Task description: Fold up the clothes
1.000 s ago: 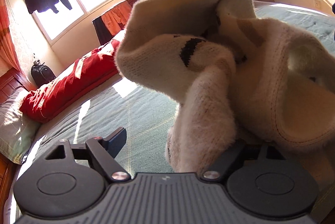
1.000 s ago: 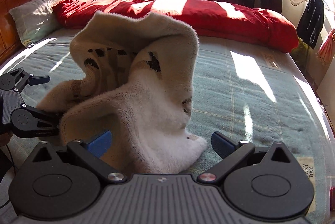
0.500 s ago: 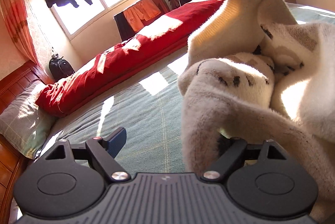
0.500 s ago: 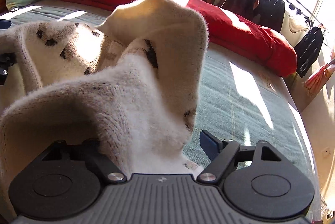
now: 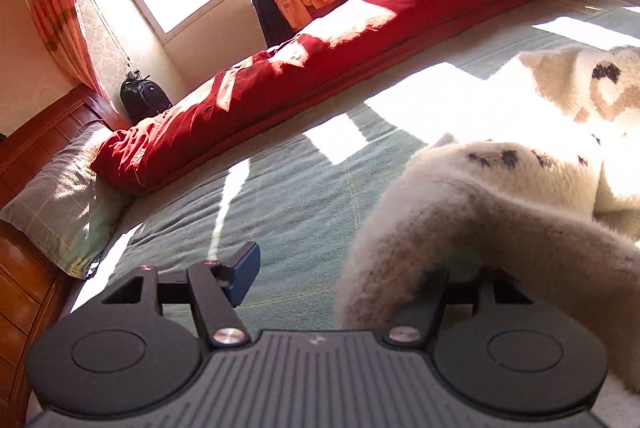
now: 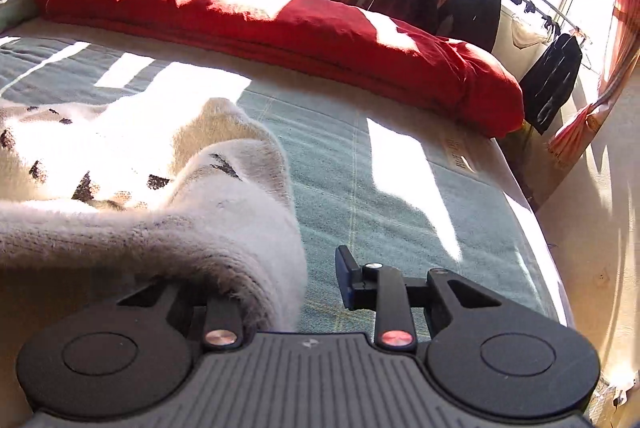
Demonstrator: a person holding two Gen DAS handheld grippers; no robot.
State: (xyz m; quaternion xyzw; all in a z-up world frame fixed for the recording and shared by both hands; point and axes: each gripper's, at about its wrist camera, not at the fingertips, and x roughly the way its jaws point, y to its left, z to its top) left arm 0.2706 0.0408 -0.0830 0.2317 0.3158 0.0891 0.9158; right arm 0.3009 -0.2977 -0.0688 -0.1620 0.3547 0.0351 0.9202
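Observation:
A cream fuzzy sweater (image 5: 520, 188) with black and tan marks lies on the green bedspread (image 5: 288, 196). It also shows in the right wrist view (image 6: 132, 164). My left gripper (image 5: 344, 268) is open; a sweater fold drapes over and hides its right finger, and its blue-padded left finger (image 5: 242, 274) is bare. My right gripper (image 6: 280, 280) is open; a sweater fold covers its left finger, and its right finger (image 6: 348, 278) is bare.
A rolled red duvet (image 6: 280, 24) lies along the far side of the bed. A pillow (image 5: 56, 192) and wooden headboard (image 5: 32, 140) are at the left. A rack of dark clothes (image 6: 460, 0) stands by the window. The bed edge (image 6: 532, 212) is at the right.
The sweater, held up and bunched before both cameras, has come down and now lies flatter on the bed. Both grippers have lowered toward the bedspread.

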